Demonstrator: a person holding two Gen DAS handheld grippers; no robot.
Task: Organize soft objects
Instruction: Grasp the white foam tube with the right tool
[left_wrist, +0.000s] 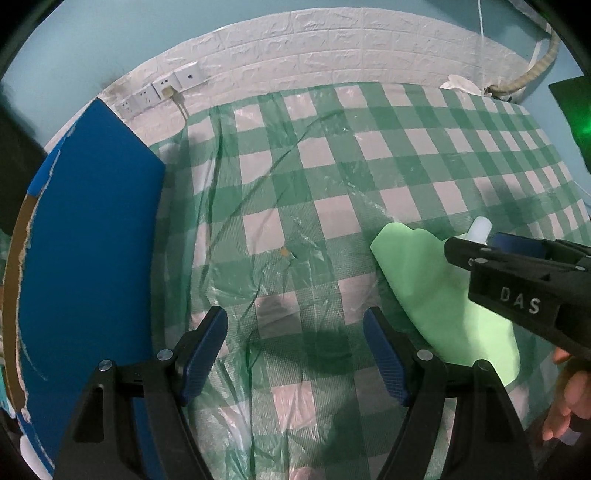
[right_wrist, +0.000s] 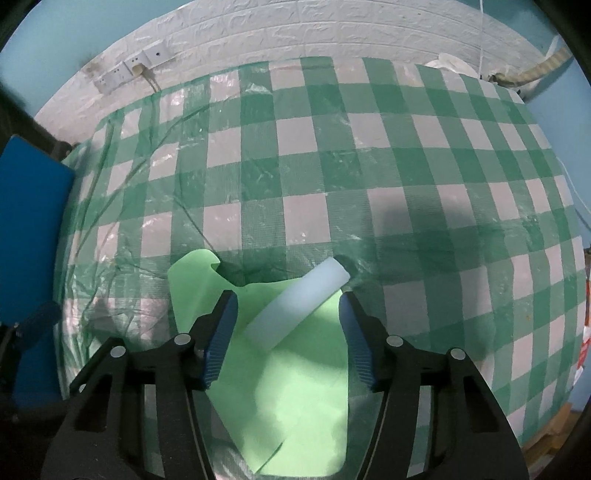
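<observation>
I see the white foam bar (right_wrist: 298, 305) lying on the light green sheet (right_wrist: 295, 398) between my right gripper (right_wrist: 288, 325) pads, jaws apart, untouched. Left gripper (left_wrist: 295, 332) gapes over checked tablecloth (left_wrist: 332, 177); blue board (left_wrist: 92, 240) flanks it. The sheet's near edge is cut off.

I see the foam block (right_wrist: 299, 308) lying on the sheet (right_wrist: 295, 398) on the tablecloth (right_wrist: 406, 166); board (left_wrist: 92, 240) at far left.

- tablecloth (right_wrist: 332, 147): green and white checks under clear plastic
- soft sheet (right_wrist: 295, 406), lower centre: plain light green
- foam block (right_wrist: 299, 306) on it: white
- board (left_wrist: 92, 240), left edge: solid blue
- wall (left_wrist: 332, 44), top: white brick pattern
- gripper pads (right_wrist: 221, 339): dark blue, ribbed
</observation>
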